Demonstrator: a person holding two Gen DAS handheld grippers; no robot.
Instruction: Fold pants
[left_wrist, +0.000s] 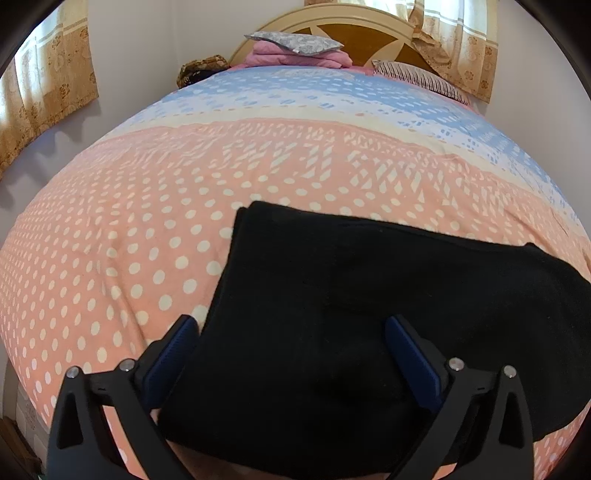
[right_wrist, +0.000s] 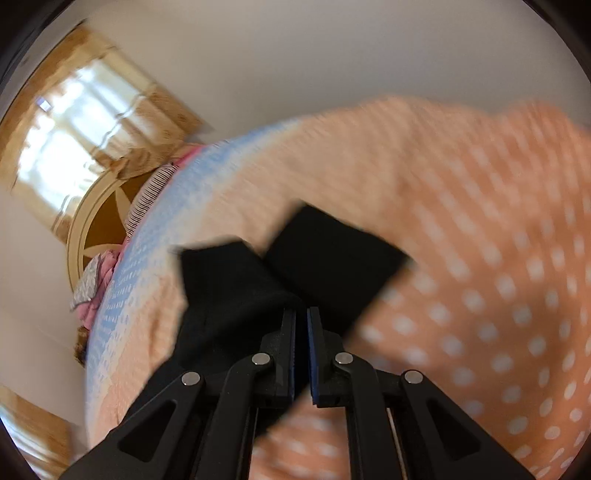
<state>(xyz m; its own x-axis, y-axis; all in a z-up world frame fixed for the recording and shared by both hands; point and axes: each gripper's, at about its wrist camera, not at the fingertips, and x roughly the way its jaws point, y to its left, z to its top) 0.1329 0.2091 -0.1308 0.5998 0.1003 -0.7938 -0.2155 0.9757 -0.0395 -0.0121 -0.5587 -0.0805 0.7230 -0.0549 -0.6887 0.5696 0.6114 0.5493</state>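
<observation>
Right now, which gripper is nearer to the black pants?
Right. The right gripper is shut on the black pants; the left gripper hangs open around their folded end.

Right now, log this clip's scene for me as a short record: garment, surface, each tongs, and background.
garment: black pants, folded into a flat block, lying on the bed
surface: bedspread, peach with white dots, blue band toward the headboard
left tongs: jaws wide open over the near end of the pants, not clamped
right tongs: jaws shut on dark pants fabric, view motion-blurred
background: pink bedding with a grey pillow on top, striped pillow, curtains
task status: pants partly folded; final fold not confirmed
</observation>
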